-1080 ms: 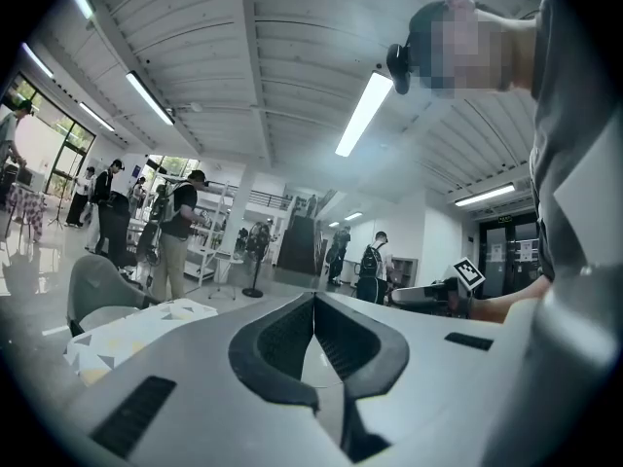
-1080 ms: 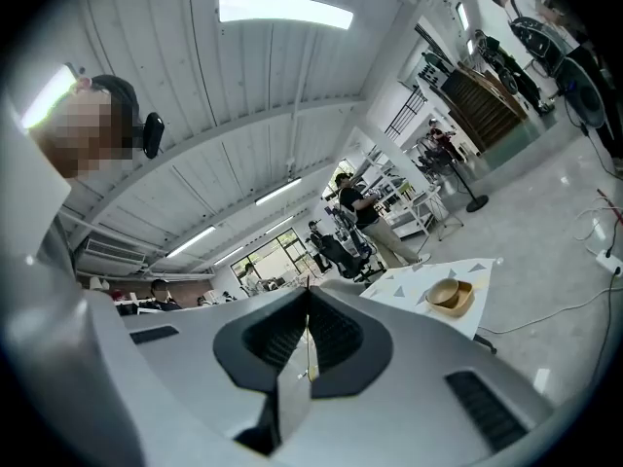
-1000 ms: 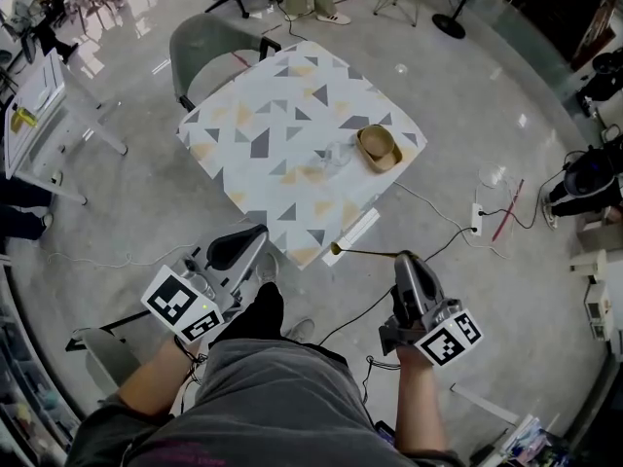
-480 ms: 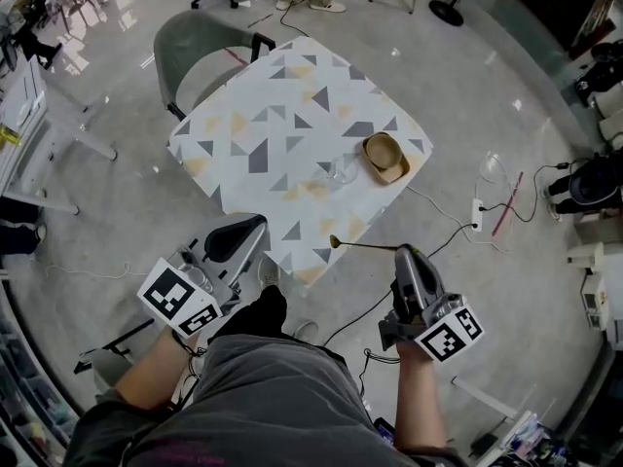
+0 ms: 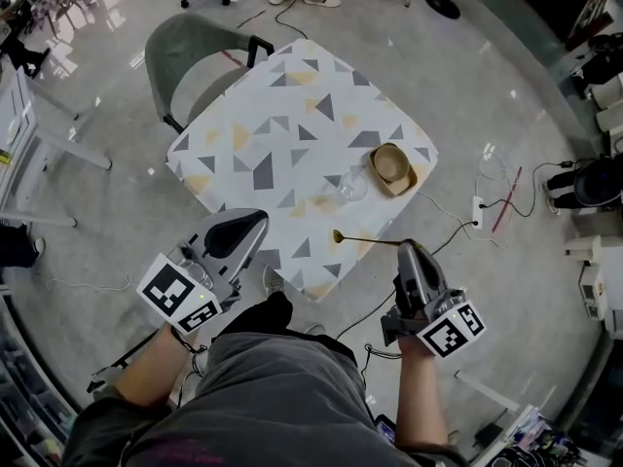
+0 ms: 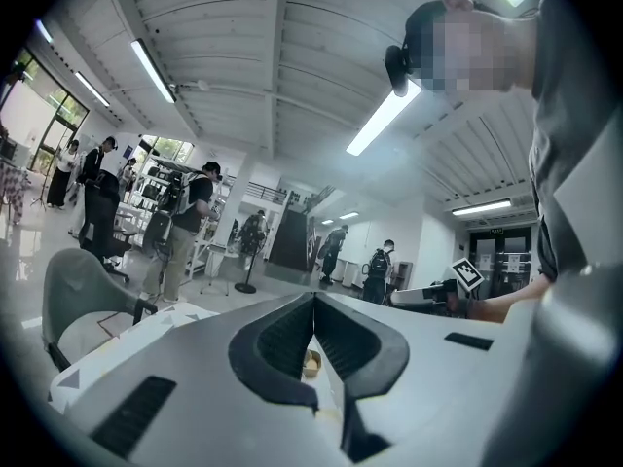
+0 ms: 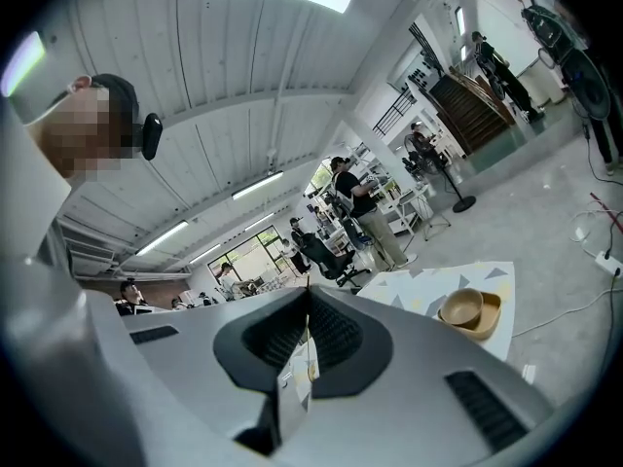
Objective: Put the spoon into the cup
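A grey chair (image 5: 185, 52) stands at the counter's (image 5: 273, 115) far left edge. The left tongs (image 5: 257, 220) hover at the near left edge, closed with nothing between them, a black-and-white square marker on their cube. A clear glass cup (image 5: 348, 185) stands near the right edge. The spoon (image 5: 365, 240) lies level across the near right edge, apart from the cup. A tan bowl (image 5: 392, 166) sits in a squarish dish just right of the cup. The right tongs (image 5: 407, 248) are clamped on the spoon's handle end.
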Tool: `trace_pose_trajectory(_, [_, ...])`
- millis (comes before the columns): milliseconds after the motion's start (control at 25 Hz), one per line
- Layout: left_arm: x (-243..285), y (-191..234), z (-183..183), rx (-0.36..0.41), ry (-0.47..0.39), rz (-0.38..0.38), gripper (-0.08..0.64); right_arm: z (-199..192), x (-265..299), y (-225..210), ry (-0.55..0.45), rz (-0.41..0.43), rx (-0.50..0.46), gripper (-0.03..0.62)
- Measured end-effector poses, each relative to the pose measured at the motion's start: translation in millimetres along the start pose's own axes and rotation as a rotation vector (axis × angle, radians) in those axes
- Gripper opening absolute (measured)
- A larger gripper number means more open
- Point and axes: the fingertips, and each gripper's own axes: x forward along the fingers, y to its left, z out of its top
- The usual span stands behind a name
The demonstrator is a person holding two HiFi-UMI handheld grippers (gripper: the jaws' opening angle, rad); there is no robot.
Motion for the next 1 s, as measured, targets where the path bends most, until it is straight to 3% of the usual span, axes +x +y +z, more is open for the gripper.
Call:
trace_pose_trajectory(560, [25, 32, -8, -0.027, 0.027, -0.040, 0.017, 0, 39, -17, 0.031, -0.044, -0.023, 0.023])
trace_pose_trajectory(1000, [68, 35, -32, -0.035, 0.087, -0.028, 0.017, 7, 62, -68, 0.056, -0.031, -0.006, 0.023])
